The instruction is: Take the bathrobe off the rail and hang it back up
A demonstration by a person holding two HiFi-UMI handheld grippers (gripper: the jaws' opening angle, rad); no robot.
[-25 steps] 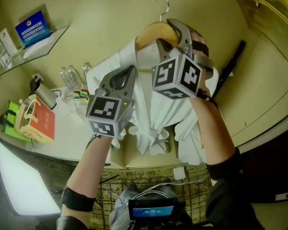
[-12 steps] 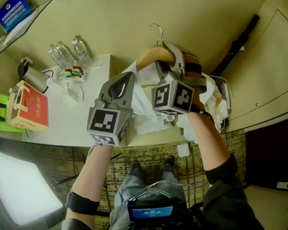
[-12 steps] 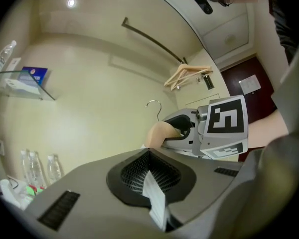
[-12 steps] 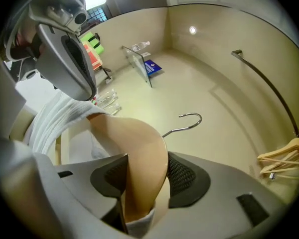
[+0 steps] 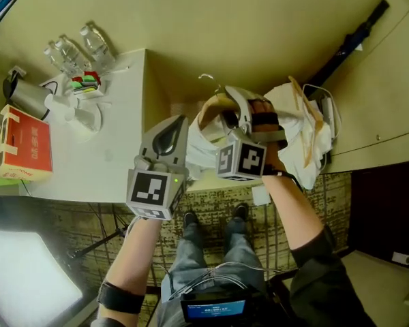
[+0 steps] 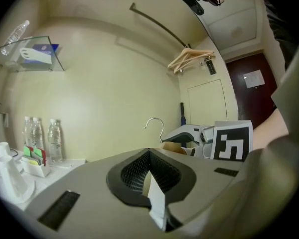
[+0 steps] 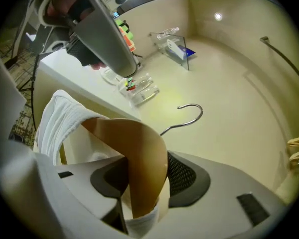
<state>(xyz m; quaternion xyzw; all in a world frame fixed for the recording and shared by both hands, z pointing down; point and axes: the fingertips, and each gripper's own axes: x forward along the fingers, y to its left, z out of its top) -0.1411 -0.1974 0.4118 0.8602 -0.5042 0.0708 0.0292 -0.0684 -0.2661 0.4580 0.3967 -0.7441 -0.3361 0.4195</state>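
The white bathrobe (image 5: 296, 125) hangs bunched on a wooden hanger (image 5: 213, 105), held low beside the counter and off the rail (image 6: 157, 21). My right gripper (image 5: 226, 104) is shut on the hanger's wooden shoulder (image 7: 139, 158), with robe fabric (image 7: 60, 116) draped to its left and the metal hook (image 7: 188, 114) sticking out beyond. My left gripper (image 5: 178, 122) sits just left of it, shut on a thin fold of the white bathrobe (image 6: 157, 198). The left gripper view shows the hook (image 6: 156, 123) and the right gripper's marker cube (image 6: 232, 141) ahead.
A white counter (image 5: 116, 135) at the left carries water bottles (image 5: 71, 50), a kettle (image 5: 27, 97) and a red box (image 5: 20, 145). A black umbrella (image 5: 354, 39) leans in the corner by the closet door (image 5: 388, 101). Empty wooden hangers (image 6: 192, 59) hang on the rail.
Both grippers have come down together with the hanger and the robe. The robe, hanging long a second ago, now sits bunched low beside the counter.
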